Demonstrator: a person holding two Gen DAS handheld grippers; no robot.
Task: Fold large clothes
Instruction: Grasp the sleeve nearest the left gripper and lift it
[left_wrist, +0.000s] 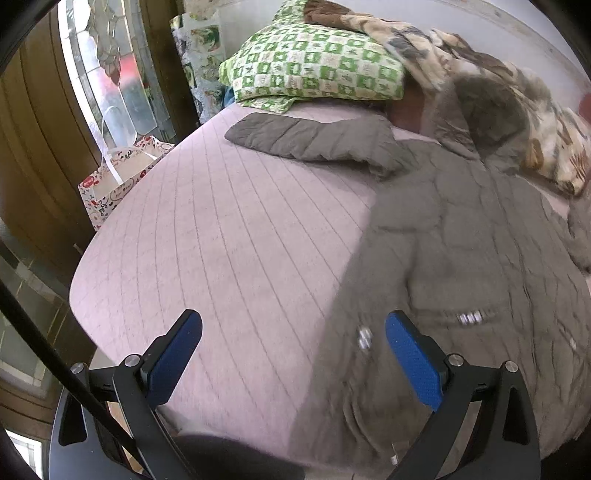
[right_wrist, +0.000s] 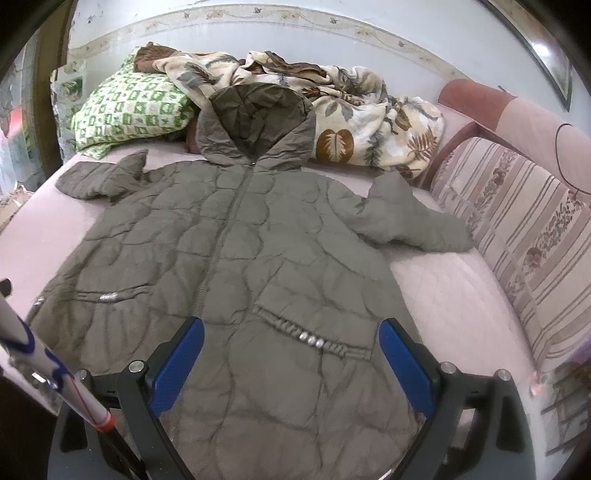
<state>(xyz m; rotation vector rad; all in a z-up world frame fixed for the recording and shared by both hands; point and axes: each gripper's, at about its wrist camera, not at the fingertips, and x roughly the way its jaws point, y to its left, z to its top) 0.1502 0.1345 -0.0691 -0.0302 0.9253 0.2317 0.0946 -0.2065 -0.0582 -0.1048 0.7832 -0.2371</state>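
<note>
A grey-green quilted hooded coat (right_wrist: 258, 243) lies flat, front up and zipped, on a pink bed (right_wrist: 443, 280). Both sleeves stick out sideways and the hood rests against the bedding at the head. In the left wrist view the coat (left_wrist: 461, 258) fills the right side, with its left sleeve (left_wrist: 306, 138) stretched across the mattress. My left gripper (left_wrist: 293, 328) hovers open above the coat's lower left edge, holding nothing. Above the lower front of the coat, near a row of shiny pocket studs (right_wrist: 314, 339), my right gripper (right_wrist: 291, 328) is open and empty.
A green checked pillow (left_wrist: 314, 66) and a leaf-print blanket (right_wrist: 351, 122) lie at the head of the bed. A striped cushion (right_wrist: 524, 229) lines the right side. A patterned gift bag (left_wrist: 114, 177) stands on the floor beside the bed's left edge. Bare mattress (left_wrist: 207, 240) lies left of the coat.
</note>
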